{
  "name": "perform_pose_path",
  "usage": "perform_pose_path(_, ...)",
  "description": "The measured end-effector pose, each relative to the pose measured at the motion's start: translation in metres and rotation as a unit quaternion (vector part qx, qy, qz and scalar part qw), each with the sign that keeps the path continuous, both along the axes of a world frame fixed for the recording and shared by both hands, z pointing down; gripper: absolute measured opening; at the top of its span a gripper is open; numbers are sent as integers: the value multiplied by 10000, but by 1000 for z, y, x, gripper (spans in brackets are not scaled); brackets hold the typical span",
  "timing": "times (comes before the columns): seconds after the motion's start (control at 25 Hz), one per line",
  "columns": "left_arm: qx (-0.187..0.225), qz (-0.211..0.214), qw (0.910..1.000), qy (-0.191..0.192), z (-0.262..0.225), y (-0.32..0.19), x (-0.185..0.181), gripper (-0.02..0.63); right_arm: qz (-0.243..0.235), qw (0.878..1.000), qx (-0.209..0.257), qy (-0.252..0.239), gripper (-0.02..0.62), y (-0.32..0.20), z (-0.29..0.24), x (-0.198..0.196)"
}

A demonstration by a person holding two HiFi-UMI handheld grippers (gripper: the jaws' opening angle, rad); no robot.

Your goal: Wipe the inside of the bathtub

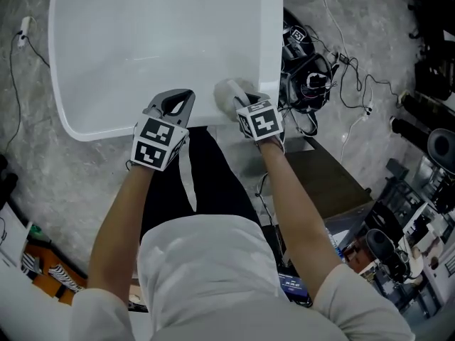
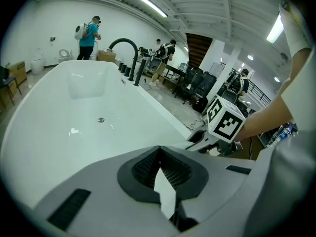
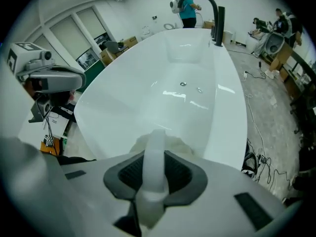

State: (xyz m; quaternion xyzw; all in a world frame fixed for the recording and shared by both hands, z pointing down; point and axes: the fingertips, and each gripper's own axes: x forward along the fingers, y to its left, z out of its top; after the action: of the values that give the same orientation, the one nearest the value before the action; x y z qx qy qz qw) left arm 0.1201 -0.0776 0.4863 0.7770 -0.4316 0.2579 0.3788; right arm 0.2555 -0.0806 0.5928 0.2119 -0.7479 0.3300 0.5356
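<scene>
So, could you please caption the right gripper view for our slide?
Right gripper clamps a white-handled fluffy scrubber over the glossy white bathtub.

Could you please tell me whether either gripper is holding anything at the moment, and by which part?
The right gripper holds a white scrubber by its handle, jaws closed on it. The left gripper holds nothing; its jaws are together.
</scene>
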Motion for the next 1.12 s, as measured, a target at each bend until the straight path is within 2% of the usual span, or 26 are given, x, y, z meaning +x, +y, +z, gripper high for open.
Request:
perform_pose_path(0.28, -82, -298, 9995, -110, 9, 7, -9, 11, -73, 9991, -320, 283, 101, -4, 20, -14)
perform_pose_path(0.6, -157, -767, 9966, -237, 12, 22, -35, 12, 227, 9983, -526, 49, 100, 0, 30, -37)
perform_pose_path(1.12, -254, -1237, 9914, -332, 28, 65, -112, 12, 115, 9982, -574, -131, 100, 21, 31, -100)
